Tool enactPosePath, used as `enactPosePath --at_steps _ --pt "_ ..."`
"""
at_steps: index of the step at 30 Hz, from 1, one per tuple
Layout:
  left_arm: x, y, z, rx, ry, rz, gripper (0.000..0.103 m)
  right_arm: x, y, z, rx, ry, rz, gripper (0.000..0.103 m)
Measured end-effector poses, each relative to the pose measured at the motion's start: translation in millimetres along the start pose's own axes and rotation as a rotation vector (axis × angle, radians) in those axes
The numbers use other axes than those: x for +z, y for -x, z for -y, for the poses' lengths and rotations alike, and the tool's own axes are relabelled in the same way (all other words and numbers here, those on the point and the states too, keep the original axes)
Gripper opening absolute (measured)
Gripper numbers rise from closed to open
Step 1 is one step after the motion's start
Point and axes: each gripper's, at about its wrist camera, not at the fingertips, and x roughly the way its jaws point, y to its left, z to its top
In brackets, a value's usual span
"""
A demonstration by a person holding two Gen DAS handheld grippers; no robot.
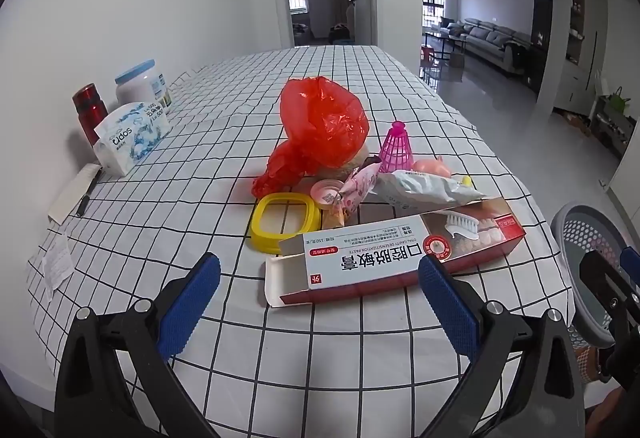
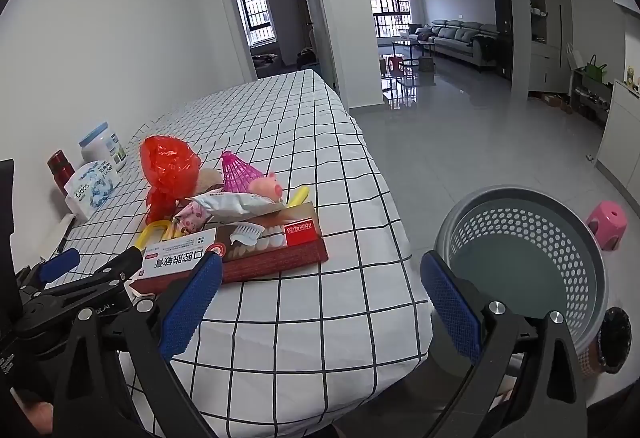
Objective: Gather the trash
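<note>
Hovering wide open and empty, both tools, left (image 1: 320, 290) and right (image 2: 320, 290), face the trash by the desk's (image 1: 320, 350) near edge; take the box (image 1: 396, 250) first, then drop it in the bin (image 2: 520, 258) beside the right edge.

Printed words on the carton and the tissue pack

The long red-and-white carton (image 1: 400, 250) carries upside-down big Chinese characters "口腔脱敏膏", the small line "ORAL CAVITY DESENSITIZATION PASTE" and a red square with "外". The tissue pack (image 1: 130, 136) reads "sopin" upside down. The white jar's (image 1: 140, 84) label is too small to read.
</note>
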Motion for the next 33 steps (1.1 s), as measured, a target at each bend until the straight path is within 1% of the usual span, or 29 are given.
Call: enactPosePath --at_steps 1,9,12,33 --pt "-2.1 5.7 -2.5 -0.004 0.000 0.003 0.097 0.2 0.4 0.0 0.000 0.000 0.000 0.095" --pt "-2.3 4.5 -7.7 -0.003 -0.001 0.005 0.097 1.5 3.7 -1.1 0.001 0.001 0.003 0.095" --pt "-3.4 5.7 -3.0 0.001 -0.002 0.009 0.097 1.4 3.1 -1.6 0.000 0.000 0.006 0.095" --pt "-4.6 7.1 -4.1 -0.004 -0.001 0.017 0.097 0.9 5.0 -2.7 0.003 -0.001 0.010 0.095"
